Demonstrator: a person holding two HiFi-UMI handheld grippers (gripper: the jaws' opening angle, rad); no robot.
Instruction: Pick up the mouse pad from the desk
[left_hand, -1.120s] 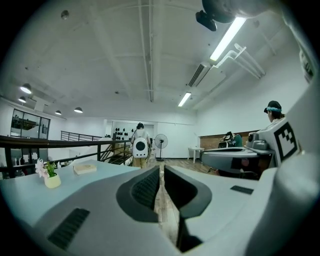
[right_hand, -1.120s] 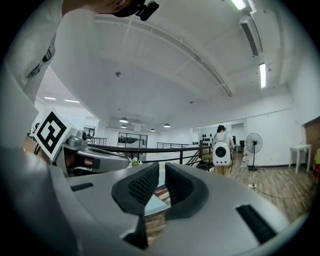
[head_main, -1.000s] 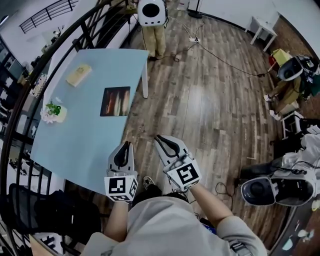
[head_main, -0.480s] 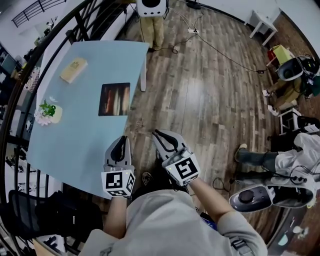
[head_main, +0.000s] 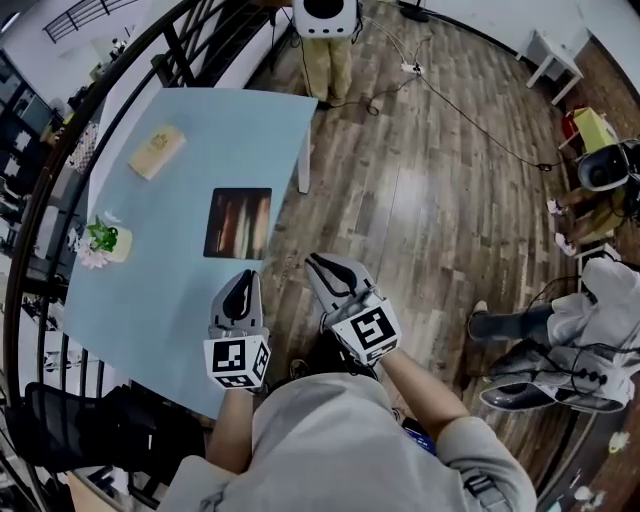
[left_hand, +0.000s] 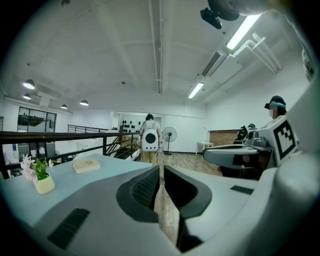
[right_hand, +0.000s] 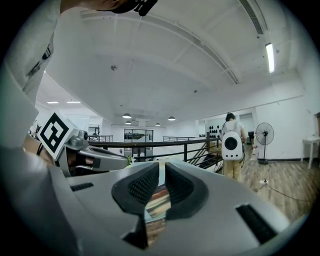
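Wooden floor spreads beneath the person wearing the camera, whose bare forearms reach out on the near side of the mouse pad.

Nearest to that person, the left tool hangs just short of the mouse pad and clear of it, above the edge of the pale blue tabletop. Its jaws stand almost together, with only a thin slit between the ribbed pads. Nothing sits in the slit, and only floorboards show through it in the left gripper view.

The right tool hangs beside it, out over the floor, near and to the right of the mouse pad. It too is open only a crack and holds nothing. In the right gripper view the pad's striped surface shows through the gap, well beyond the tips.

The mouse pad itself lies flat on the tabletop close to the floor-side edge, a dark rectangle with reddish and pale streaks, and neither tool touches it.

To the left of the mouse pad stands a small pot of flowers. Beyond the pad on that side lies a tan book. A black railing curves round the tabletop's outer side. Farthest off, past the pad, a person with a white backpack stands on the floor.
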